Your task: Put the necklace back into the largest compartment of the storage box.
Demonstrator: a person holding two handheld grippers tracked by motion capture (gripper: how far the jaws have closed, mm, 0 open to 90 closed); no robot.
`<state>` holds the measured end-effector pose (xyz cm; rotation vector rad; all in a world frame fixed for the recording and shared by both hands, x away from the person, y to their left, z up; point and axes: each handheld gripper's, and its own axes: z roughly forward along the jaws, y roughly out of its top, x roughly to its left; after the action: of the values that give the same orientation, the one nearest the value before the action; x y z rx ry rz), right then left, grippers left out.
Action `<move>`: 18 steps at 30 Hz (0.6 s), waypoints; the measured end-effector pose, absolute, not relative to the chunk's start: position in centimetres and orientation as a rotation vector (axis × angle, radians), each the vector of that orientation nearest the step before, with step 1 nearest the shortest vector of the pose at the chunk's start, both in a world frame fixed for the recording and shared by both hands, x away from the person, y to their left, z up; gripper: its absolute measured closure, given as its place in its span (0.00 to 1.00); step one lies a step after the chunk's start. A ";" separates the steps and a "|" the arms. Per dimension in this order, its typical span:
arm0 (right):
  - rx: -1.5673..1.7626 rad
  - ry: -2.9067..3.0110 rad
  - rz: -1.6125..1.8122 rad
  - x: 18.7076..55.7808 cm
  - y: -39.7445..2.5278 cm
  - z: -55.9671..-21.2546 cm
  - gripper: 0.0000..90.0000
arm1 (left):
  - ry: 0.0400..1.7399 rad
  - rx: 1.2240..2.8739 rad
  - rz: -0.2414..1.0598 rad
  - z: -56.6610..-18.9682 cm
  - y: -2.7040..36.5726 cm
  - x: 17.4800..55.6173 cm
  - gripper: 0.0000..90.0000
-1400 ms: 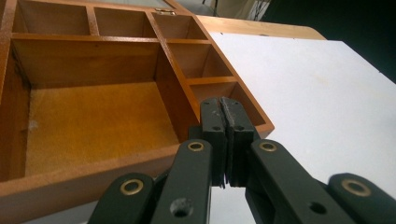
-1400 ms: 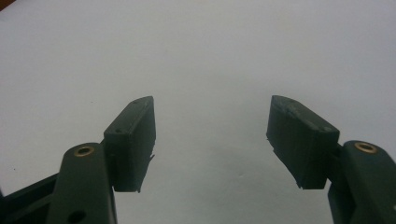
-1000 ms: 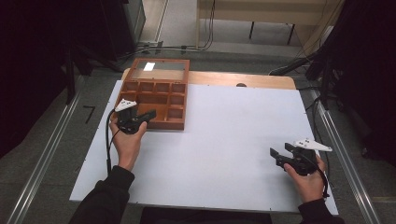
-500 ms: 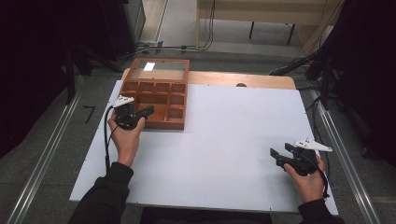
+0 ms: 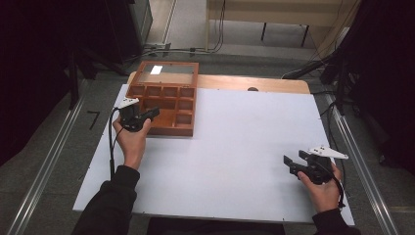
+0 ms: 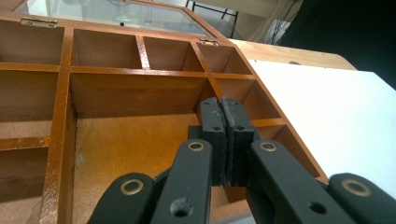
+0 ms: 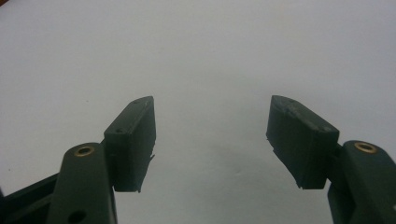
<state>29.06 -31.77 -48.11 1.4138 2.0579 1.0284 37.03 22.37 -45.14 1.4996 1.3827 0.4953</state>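
Observation:
A brown wooden box (image 5: 163, 98) with several empty compartments lies open at the back left of the white table (image 5: 235, 147), its glass lid (image 5: 167, 73) folded back. My left gripper (image 5: 155, 112) hangs over the box's front left part. In the left gripper view the left gripper (image 6: 225, 109) is shut with nothing between its jaws, above the large compartment (image 6: 130, 135). My right gripper (image 5: 289, 164) rests low near the table's front right. It stands open over bare white surface, as the right gripper view shows the right gripper (image 7: 212, 126) with empty space between its jaws.
A strip of bare wooden tabletop (image 5: 254, 83) shows behind the white sheet. Metal rails (image 5: 44, 161) run along the floor on both sides. Cables (image 5: 195, 49) lie on the floor beyond the box. Dark curtains stand left and right.
My left gripper has moved a little forward and to the right, over the box's front compartments. The right gripper has stayed where it was.

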 end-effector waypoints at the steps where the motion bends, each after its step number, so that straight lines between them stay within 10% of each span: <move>1: 1.414 2.058 1.028 29.1 -31.8 -48.1 0.35 | 1.386 1.501 0.497 -45.2 22.4 37.1 1.00; 18: 1.417 2.056 1.035 29.0 -31.8 -48.1 0.35 | 1.399 1.494 0.527 -45.9 22.3 38.6 1.00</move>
<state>29.02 -31.84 -48.12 1.4168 2.0564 1.0353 38.62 22.27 -45.85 1.4935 1.3985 0.5271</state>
